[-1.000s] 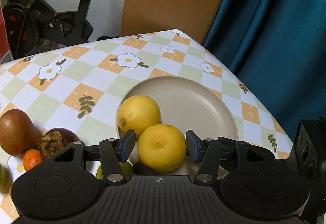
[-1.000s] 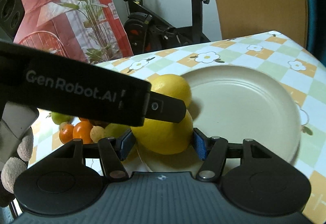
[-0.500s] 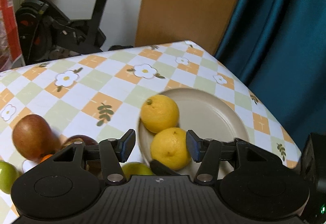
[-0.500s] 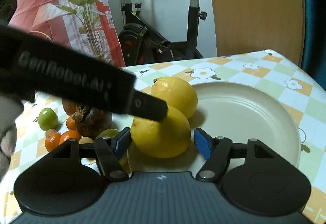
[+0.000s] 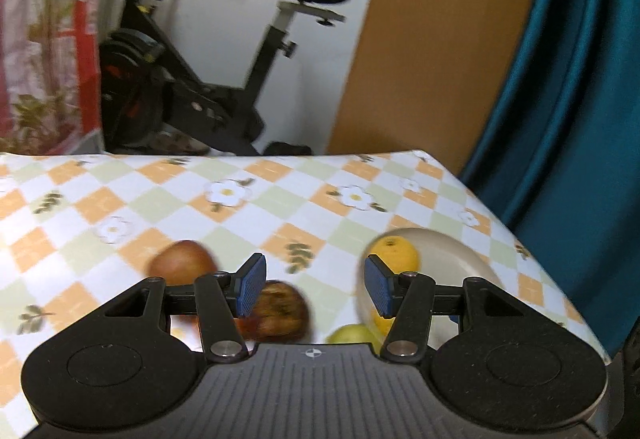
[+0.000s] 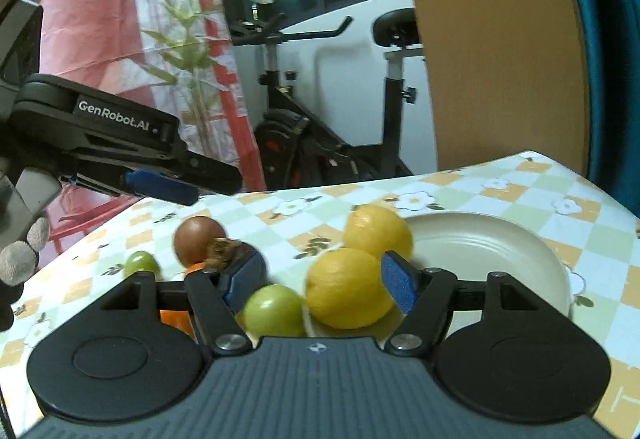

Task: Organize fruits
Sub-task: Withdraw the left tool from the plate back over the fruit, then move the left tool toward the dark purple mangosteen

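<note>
1. Table [image 6: 520,191] with a checked flower cloth carries every fruit.
2. Plate [image 6: 500,239] sits at the table's right end; two lemons [image 6: 348,289] lie on its left part, touching.
3. Right gripper [image 6: 320,285] has just been opening; its jaws stand apart, pads clear of the near lemon.
4. Left gripper [image 5: 312,289] hangs parted and empty above the cloth.
5. Apple [image 6: 198,239], green fruit [image 6: 274,309] and oranges [image 6: 174,317] lie left of the plate.

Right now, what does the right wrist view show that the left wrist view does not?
Only the right wrist view shows the left gripper from the side, a small green fruit and the whole near lemon. Only the left wrist view shows the blue curtain widely. Both show the plate, the far lemon, the brown fruit and the exercise bike.
</note>
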The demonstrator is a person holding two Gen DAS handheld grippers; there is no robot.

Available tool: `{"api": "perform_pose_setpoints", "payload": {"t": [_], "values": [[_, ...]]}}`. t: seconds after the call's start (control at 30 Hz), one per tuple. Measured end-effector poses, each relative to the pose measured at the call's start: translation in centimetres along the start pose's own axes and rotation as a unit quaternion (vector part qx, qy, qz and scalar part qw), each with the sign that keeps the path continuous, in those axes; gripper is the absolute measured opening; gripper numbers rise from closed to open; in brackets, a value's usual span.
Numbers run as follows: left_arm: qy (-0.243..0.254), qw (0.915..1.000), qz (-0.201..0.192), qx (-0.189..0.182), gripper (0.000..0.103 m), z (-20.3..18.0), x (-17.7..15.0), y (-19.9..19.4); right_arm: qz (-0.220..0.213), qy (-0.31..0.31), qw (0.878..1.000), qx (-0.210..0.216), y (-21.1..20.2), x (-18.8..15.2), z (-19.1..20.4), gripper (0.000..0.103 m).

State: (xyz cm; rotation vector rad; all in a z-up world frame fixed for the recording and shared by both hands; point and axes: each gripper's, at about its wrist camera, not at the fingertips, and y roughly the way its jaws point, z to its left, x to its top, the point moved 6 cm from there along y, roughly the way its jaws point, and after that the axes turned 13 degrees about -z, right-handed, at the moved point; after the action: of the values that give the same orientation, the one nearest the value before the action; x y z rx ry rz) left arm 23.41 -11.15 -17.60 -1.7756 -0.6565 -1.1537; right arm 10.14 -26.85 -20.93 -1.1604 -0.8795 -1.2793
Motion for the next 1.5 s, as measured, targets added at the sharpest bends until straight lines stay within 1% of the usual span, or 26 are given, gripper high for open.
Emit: {"api": "perform_pose_setpoints", "payload": {"t": [0.2,0.27,0.37,0.43,0.5,0.57,0.63,0.7,0.73,0.8,0.93,1.03,1.23,1.5], "values": [[0.009,0.9983,-0.007,0.056,0.057,3.3,-0.8,-3.0,0.028,-0.033,0.998,0.039,0.1,-1.4,2.7,0.061],[0.009,0.9974,-0.011,0.071,0.057,4.5,-1.2,-4.1,0.036,-0.042,0.997,0.051,0.1,-1.8,3.6,0.06],[0.005,0.9966,-0.01,0.081,0.056,6.0,-1.7,-5.2,0.046,-0.047,0.995,0.069,0.2,-2.4,4.7,0.06],[0.003,0.9963,-0.01,0.086,0.055,6.8,-1.9,-5.7,0.054,-0.049,0.994,0.079,0.3,-2.8,5.6,0.057],[-0.001,0.9958,-0.012,0.09,0.054,7.5,-1.9,-6.1,0.062,-0.056,0.993,0.088,0.6,-3.2,6.3,0.056],[-0.006,0.9954,-0.017,0.094,0.053,8.1,-1.8,-6.3,0.069,-0.066,0.991,0.097,1.0,-3.5,7.2,0.052],[-0.013,0.9948,-0.022,0.098,0.051,8.6,-1.8,-6.4,0.077,-0.075,0.988,0.108,1.5,-3.7,8.0,0.041],[-0.022,0.9947,-0.025,0.097,0.042,8.9,-2.0,-6.4,0.082,-0.086,0.986,0.114,2.1,-3.7,8.6,0.035],[-0.023,0.9947,-0.022,0.098,0.042,8.8,-2.5,-6.4,0.085,-0.093,0.985,0.114,2.3,-3.7,8.9,0.034],[-0.014,0.9952,-0.014,0.096,0.035,8.5,-3.3,-6.0,0.087,-0.101,0.985,0.111,2.6,-3.7,9.1,0.032],[0.01,0.9966,0.0,0.082,0.034,7.8,-4.9,-5.5,0.09,-0.094,0.986,0.104,2.6,-3.8,8.9,0.03],[0.02,0.9969,0.002,0.076,0.034,7.7,-5.3,-5.5,0.095,-0.088,0.987,0.099,2.5,-4.0,8.5,0.03],[0.004,0.9972,-0.002,0.075,0.034,8.7,-5.2,-5.7,0.101,-0.091,0.985,0.103,2.8,-4.0,8.8,0.03],[-0.003,0.9968,0.007,0.08,0.034,9.1,-5.8,-5.4,0.109,-0.099,0.984,0.099,3.0,-4.7,8.9,0.03]]}}
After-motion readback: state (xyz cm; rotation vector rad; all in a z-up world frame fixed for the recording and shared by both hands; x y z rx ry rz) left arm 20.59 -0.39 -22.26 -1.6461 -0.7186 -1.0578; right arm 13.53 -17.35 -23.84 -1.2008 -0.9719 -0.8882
